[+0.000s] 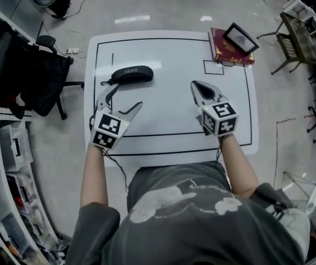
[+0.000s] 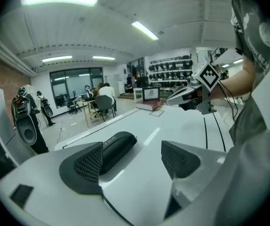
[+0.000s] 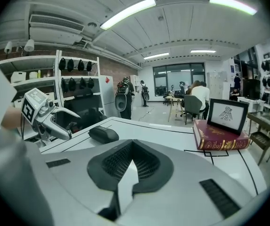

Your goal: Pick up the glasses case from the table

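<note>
Approach underway: the left gripper (image 1: 126, 97), jaws wide apart and empty, faces the black glasses case (image 1: 131, 74) at its twelve o'clock on the white table (image 1: 169, 54), likely needing a short advance and squeeze; the right gripper (image 1: 196, 86) hangs closed.

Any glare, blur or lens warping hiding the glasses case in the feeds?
Head view: sharp, evenly lit, glasses case dark against the white table. Left gripper view: heavy fisheye bend, a glare streak beside the case, left claw overlapping its near end. Right gripper view: fisheye too, case small but crisp.
</note>
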{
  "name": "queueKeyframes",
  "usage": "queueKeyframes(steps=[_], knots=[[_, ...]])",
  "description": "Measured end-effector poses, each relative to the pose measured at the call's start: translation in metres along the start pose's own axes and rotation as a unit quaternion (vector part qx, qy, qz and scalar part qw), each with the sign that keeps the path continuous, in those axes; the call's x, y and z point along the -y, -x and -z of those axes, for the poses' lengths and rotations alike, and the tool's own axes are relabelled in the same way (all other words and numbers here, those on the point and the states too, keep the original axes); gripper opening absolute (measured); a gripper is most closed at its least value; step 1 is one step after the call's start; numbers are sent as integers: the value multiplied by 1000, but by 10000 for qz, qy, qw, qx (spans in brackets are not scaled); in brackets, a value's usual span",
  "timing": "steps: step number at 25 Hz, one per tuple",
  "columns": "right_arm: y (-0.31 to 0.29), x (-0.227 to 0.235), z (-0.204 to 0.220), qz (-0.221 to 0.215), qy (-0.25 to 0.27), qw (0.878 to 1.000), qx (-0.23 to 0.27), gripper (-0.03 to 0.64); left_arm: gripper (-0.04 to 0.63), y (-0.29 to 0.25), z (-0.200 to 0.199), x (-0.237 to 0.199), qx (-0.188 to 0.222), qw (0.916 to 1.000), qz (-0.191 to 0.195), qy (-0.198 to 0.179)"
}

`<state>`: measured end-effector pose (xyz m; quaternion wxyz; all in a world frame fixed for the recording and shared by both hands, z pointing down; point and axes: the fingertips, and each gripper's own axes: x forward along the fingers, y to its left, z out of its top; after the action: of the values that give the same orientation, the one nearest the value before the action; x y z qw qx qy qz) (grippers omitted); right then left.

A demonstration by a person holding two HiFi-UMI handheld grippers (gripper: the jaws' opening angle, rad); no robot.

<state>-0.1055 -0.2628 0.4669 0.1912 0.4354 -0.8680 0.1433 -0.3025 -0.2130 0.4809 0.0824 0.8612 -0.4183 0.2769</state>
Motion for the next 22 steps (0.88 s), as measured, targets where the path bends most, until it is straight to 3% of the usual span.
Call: queueKeyframes(steps=[9, 13, 18, 22], knots=[[-19, 10, 1, 226, -33, 9995, -232, 0, 408, -51, 9, -32, -820, 9889, 658, -1051], [-23, 17, -1, 355, -96, 9990, -246, 0, 413, -70, 19, -36, -1226, 9754, 1071, -1486], [-29, 25, 3, 445, -160, 9983, -332, 0, 413, -91, 26, -48, -1617, 9589, 1311, -1930], [-33, 30, 9, 505, -231, 9977, -401, 0, 413, -101, 37, -44, -1974, 9406, 1895, -2011]])
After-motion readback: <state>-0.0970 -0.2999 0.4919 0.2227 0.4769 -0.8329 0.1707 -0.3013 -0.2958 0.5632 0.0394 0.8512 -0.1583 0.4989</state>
